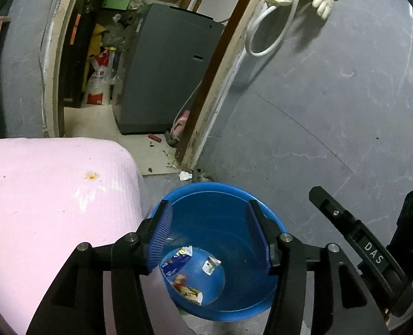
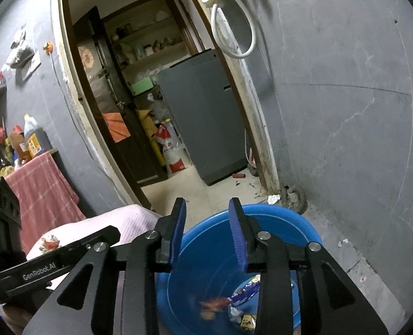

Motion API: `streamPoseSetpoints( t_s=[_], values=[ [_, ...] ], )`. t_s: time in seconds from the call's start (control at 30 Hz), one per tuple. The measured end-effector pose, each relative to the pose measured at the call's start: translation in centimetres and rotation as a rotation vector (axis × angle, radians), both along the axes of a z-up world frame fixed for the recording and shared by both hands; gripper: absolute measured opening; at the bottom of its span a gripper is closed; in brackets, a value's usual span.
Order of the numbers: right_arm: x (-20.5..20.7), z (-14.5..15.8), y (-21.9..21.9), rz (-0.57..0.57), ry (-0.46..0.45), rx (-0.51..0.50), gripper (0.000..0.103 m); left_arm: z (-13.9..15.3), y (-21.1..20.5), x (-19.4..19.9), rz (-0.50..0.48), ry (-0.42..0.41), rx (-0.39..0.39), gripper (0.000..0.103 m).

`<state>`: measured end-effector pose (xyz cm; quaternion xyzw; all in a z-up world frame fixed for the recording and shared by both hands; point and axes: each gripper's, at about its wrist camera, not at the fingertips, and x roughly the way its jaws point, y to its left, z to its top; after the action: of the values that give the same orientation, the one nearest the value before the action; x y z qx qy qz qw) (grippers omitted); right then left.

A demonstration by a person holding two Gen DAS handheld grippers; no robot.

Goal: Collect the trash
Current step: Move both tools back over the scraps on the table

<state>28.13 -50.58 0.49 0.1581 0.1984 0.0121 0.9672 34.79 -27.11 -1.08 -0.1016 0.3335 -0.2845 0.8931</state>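
**Both grippers over the blue basin, nothing held**

Right now, at the far left of my left wrist view, the pink mattress [image 1: 47, 195] runs up to the blue basin [image 1: 220, 311], which sits on the floor just beside its corner. My left gripper [image 1: 209, 231] hangs over the basin with its jaws spread wide and nothing between the blue pads [image 1: 161, 237]. On the basin's bottom lies a flattened blue carton [image 1: 178, 273] toward the left side, with a small white wrapper [image 1: 210, 265] just to its right, apart from it. Beyond the basin's far rim a crumpled white scrap [image 1: 185, 175] sits on the floor at the foot of the door frame [image 1: 206, 97]. At the right edge I see the other tool's black arm.

From my right wrist view, the right gripper [image 2: 207, 231] is above the basin's left rim, jaws partly open, empty. Through the doorway stands a grey appliance [image 2: 206, 128]. Inside the basin [image 2: 290, 223] the carton [image 2: 246, 291] and blurred scraps lie near the close right side.
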Motion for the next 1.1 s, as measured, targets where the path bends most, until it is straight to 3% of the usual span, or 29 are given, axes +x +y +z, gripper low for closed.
streamPoseSetpoints(
  t_s=[0.1, 0.27, 0.33, 0.5, 0.57, 0.63, 1.1],
  values=[
    [-0.4, 0.4, 0.0, -0.003, -0.027, -0.006, 0.048, 0.7, 0.6, -0.5, 0.025, -0.03, -0.003, 0.057],
    [-1.0, 1.8, 1.1, 0.001, -0.075, -0.054, 0.056, 2.6, 2.3, -1.9, 0.083, -0.115, -0.004, 0.071],
    [-1.3, 2.3, 1.6, 0.008, -0.094, -0.07, 0.072, 3.5, 3.3, -2.5, 0.117, -0.158, 0.008, 0.08],
    [-2.3, 3.7, 3.1, 0.031, -0.154, -0.097, 0.088, 5.1, 5.5, -4.1, 0.198, -0.25, 0.013, 0.098],
    [-2.6, 4.3, 3.7, 0.039, -0.176, -0.109, 0.092, 5.7, 7.0, -4.9, 0.249, -0.285, 0.009, 0.099],
    [-2.9, 5.0, 4.4, 0.051, -0.201, -0.119, 0.103, 6.1, 8.3, -5.4, 0.275, -0.3, 0.009, 0.099],
    [-3.6, 7.8, 13.3, 0.225, -0.315, -0.233, 0.103, 8.5, 16.3, -9.1, 0.402, -0.426, 0.091, 0.1]
  ],
)
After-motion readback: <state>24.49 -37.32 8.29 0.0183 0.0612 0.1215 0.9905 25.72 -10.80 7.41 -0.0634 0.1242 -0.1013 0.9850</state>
